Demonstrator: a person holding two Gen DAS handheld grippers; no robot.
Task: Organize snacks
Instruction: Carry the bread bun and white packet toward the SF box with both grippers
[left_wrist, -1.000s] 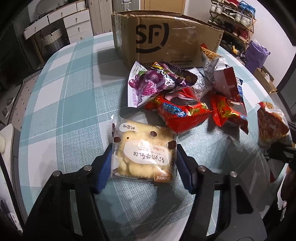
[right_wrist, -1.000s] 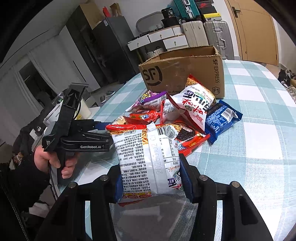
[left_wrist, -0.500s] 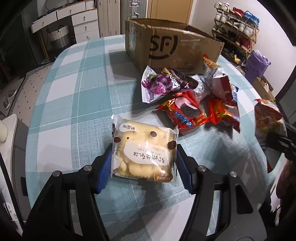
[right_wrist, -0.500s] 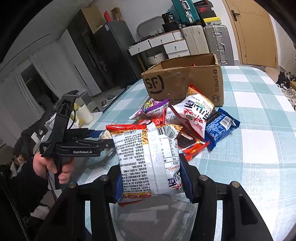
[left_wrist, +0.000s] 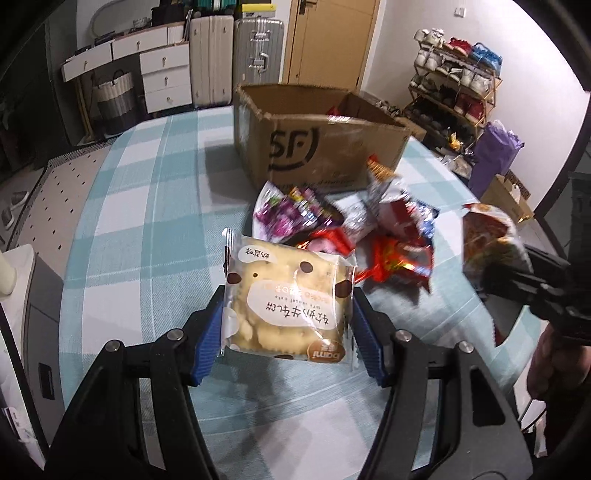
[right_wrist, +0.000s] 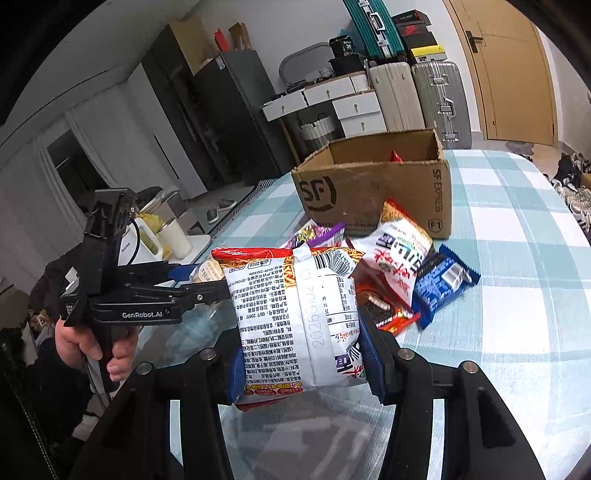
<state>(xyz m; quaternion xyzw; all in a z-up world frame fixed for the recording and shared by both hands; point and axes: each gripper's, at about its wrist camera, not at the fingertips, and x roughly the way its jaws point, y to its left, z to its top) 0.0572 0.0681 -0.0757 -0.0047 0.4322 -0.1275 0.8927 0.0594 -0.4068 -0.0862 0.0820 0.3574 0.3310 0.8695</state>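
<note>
left gripper (left_wrist: 288, 328) clamps the biscuit pack (left_wrist: 290, 301) between its blue pads, above the checked tablecloth (left_wrist: 147, 221) | cardboard box (left_wrist: 321, 147) stands open beyond the snack pile (left_wrist: 351, 229) | right gripper (right_wrist: 301, 354) squeezes the noodle packet (right_wrist: 295, 321), upright, above the table's near edge

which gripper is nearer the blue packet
Right. The right gripper, holding a noodle pack, is just beside the blue packet; the left gripper is across the snack pile.
</note>
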